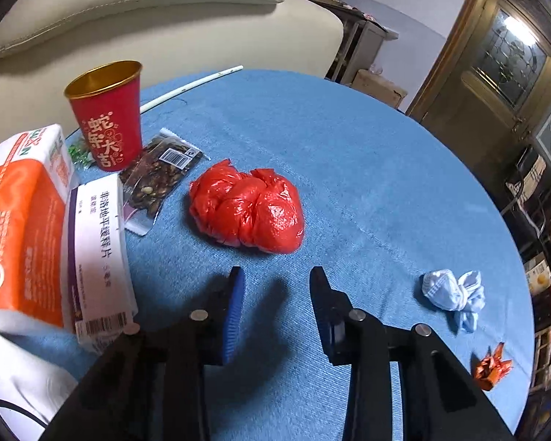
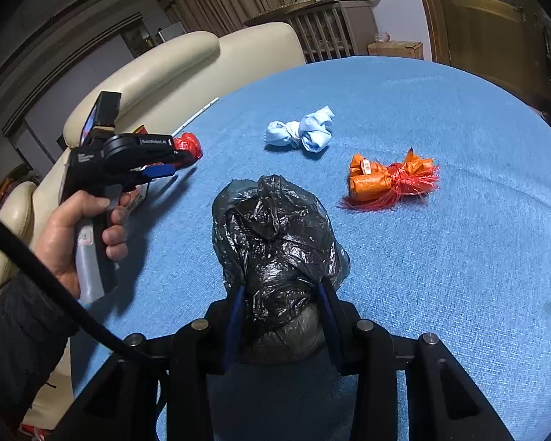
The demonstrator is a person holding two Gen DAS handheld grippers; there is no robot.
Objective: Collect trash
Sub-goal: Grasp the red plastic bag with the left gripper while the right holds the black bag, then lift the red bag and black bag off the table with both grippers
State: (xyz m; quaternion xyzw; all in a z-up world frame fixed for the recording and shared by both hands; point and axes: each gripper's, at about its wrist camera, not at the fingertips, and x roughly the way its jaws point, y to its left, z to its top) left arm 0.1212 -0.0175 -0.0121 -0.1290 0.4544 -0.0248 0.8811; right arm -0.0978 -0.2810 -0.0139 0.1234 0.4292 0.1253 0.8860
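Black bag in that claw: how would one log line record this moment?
right claw: shut on black plastic bag | left claw: open, empty, facing red plastic bag | blue tablecloth

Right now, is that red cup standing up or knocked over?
Standing upright. The red cup sits on its base on the blue tablecloth, gold rim facing up. Whether anything is inside, cannot tell.

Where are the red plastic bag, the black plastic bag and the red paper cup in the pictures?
red plastic bag (image 1: 248, 207): left wrist view, middle of the crumpled bundle.
black plastic bag (image 2: 275, 235): right wrist view, upper crumpled part, ahead of the fingers.
red paper cup (image 1: 108, 128): left wrist view, printed side wall.
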